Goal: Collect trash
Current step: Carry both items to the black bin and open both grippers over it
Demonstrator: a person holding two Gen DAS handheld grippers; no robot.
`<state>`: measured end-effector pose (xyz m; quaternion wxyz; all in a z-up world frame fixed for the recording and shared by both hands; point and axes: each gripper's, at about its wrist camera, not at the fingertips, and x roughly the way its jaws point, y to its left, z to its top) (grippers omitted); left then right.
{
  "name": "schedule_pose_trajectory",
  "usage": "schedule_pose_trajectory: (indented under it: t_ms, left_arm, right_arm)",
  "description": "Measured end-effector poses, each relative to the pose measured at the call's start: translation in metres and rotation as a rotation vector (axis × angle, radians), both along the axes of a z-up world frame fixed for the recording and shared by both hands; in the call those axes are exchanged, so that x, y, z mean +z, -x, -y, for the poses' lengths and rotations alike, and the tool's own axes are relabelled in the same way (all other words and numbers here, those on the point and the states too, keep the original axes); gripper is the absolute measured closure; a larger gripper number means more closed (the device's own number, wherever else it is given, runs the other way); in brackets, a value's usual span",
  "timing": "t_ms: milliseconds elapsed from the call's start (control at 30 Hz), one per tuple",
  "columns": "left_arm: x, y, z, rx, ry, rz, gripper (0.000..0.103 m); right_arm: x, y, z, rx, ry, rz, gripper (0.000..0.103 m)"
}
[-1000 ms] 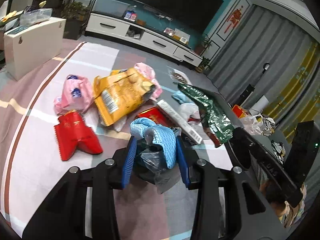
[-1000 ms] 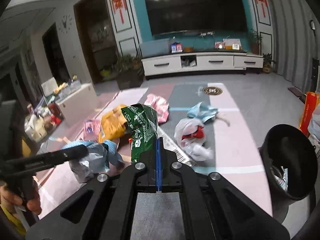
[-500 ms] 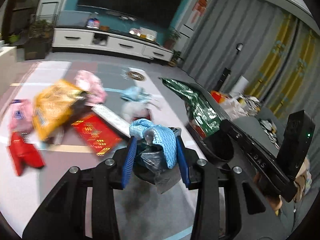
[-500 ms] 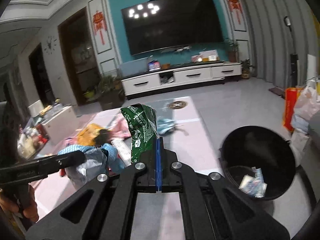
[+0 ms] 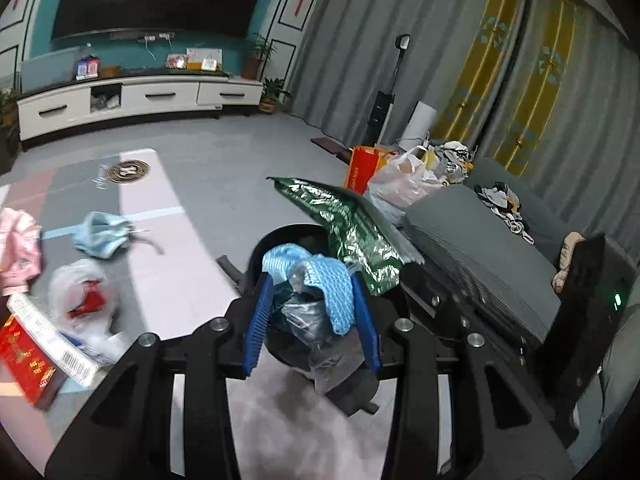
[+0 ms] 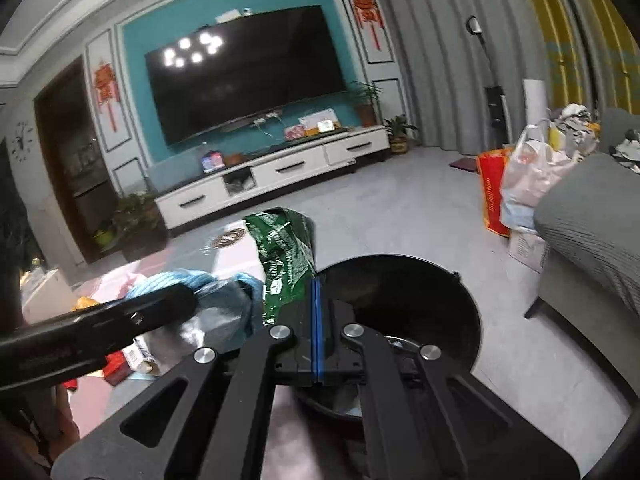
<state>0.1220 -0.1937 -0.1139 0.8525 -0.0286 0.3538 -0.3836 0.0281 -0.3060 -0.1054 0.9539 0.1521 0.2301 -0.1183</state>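
A: With both loads hanging at the black bin (image 6: 448, 300), I judge we're at the drop-off step. My left gripper (image 5: 314, 312) is clamped, jaws part-way apart, on a bundle of blue cloth and crumpled plastic (image 5: 316, 300), and the bin's mouth lies directly beyond and below those fingers.

B: And the other side?

A: My right gripper (image 6: 316, 320) is pinched flat on the green foil bag (image 6: 286, 256), which stands up just ahead of the tips; the bin opens right beyond them, slightly to their right.

B: So what does the next move need?

A: I'd say carry each load fully over the rim, then let go. More trash lies on the floor well left of my left gripper, so collecting isn't finished.
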Motion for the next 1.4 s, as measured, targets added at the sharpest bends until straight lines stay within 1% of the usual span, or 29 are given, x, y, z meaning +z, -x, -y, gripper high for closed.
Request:
schedule_pose_trajectory:
  t_ms: [67, 100, 133, 267, 333, 400, 500, 567, 600, 633, 667, 700, 733, 800, 833, 900, 967, 1000, 1067, 1100, 1167, 1233, 1300, 1333, 1400]
  left_arm:
    - [-0.005, -0.009, 0.01, 0.0, -0.004, -0.018, 0.062]
    - [-0.007, -0.013, 0.016, 0.0, -0.007, -0.025, 0.068]
    - [-0.009, -0.016, 0.021, 0.0, -0.012, -0.026, 0.07]
    - [-0.02, -0.031, 0.045, 0.008, -0.048, -0.026, 0.07]
    - [-0.03, -0.041, 0.054, 0.018, -0.066, -0.053, 0.069]
    - [-0.037, -0.046, 0.057, 0.032, -0.059, -0.071, 0.062]
    - [-0.047, -0.05, 0.067, 0.058, -0.046, -0.068, 0.062]
    - [-0.05, -0.049, 0.071, 0.035, -0.045, -0.092, 0.062]
    - [-0.048, -0.046, 0.07, 0.017, -0.042, -0.096, 0.059]
    - [-0.044, -0.04, 0.067, -0.018, -0.044, -0.086, 0.054]
    - [-0.038, -0.03, 0.058, -0.046, -0.078, -0.047, 0.035]
    - [-0.035, -0.024, 0.052, -0.049, -0.097, -0.024, 0.026]
    - [-0.03, -0.015, 0.037, -0.052, -0.126, 0.007, 0.025]
    - [-0.03, -0.008, 0.017, -0.039, -0.154, 0.017, 0.025]
    - [-0.032, -0.007, 0.011, -0.038, -0.154, 0.001, 0.025]
    - [-0.043, -0.006, 0.002, -0.051, -0.157, -0.062, 0.026]
    - [-0.056, -0.005, 0.007, -0.06, -0.193, -0.082, 0.027]
    - [-0.064, -0.004, 0.012, -0.071, -0.21, -0.102, 0.033]
    - [-0.073, -0.004, 0.017, -0.074, -0.229, -0.123, 0.056]
    - [-0.071, -0.003, 0.017, -0.061, -0.228, -0.115, 0.057]
    - [-0.06, 0.001, 0.012, -0.044, -0.212, -0.094, 0.059]
    - [-0.038, 0.006, 0.006, -0.033, -0.166, -0.036, 0.06]
    - [-0.019, 0.003, 0.013, -0.039, -0.127, 0.004, 0.059]
    - [-0.016, 0.0, 0.02, -0.044, -0.131, 0.011, 0.058]
    - [-0.02, -0.013, 0.045, -0.048, -0.171, 0.003, 0.049]
  right_arm:
    - [-0.005, -0.004, 0.006, -0.031, 0.017, -0.033, 0.102]
    - [-0.007, -0.005, 0.008, -0.042, 0.022, -0.043, 0.102]
    - [-0.01, -0.005, 0.011, -0.052, 0.026, -0.056, 0.102]
    - [-0.023, -0.01, 0.029, -0.077, -0.016, -0.09, 0.102]
    - [-0.031, -0.013, 0.035, -0.086, -0.042, -0.121, 0.101]
    - [-0.04, -0.017, 0.042, -0.089, -0.092, -0.156, 0.098]
    - [-0.046, -0.019, 0.045, -0.109, -0.158, -0.159, 0.097]
    - [-0.047, -0.024, 0.048, -0.099, -0.182, -0.158, 0.096]
    - [-0.045, -0.024, 0.047, -0.095, -0.183, -0.161, 0.092]
    - [-0.045, -0.024, 0.047, -0.088, -0.185, -0.164, 0.089]
    - [-0.045, -0.024, 0.047, -0.079, -0.188, -0.166, 0.084]
    - [-0.045, -0.022, 0.048, -0.075, -0.191, -0.169, 0.081]
    - [-0.044, -0.023, 0.049, -0.077, -0.187, -0.177, 0.08]
    - [-0.044, -0.019, 0.051, -0.068, -0.213, -0.173, 0.078]
    - [-0.042, -0.018, 0.05, -0.058, -0.237, -0.162, 0.078]
    - [-0.039, -0.016, 0.049, -0.055, -0.25, -0.147, 0.077]
    - [-0.036, -0.013, 0.045, -0.056, -0.239, -0.135, 0.077]
    - [-0.036, -0.013, 0.045, -0.053, -0.239, -0.132, 0.077]
    - [-0.035, -0.011, 0.043, -0.045, -0.242, -0.126, 0.077]
    - [-0.035, -0.011, 0.043, -0.044, -0.241, -0.124, 0.077]
    - [-0.034, -0.009, 0.044, -0.046, -0.238, -0.121, 0.077]
    - [-0.034, -0.007, 0.049, -0.05, -0.251, -0.11, 0.077]
    - [-0.034, -0.004, 0.056, -0.064, -0.282, -0.092, 0.077]
    - [-0.034, -0.004, 0.059, -0.072, -0.292, -0.085, 0.077]
    - [-0.035, -0.002, 0.065, -0.1, -0.316, -0.075, 0.077]
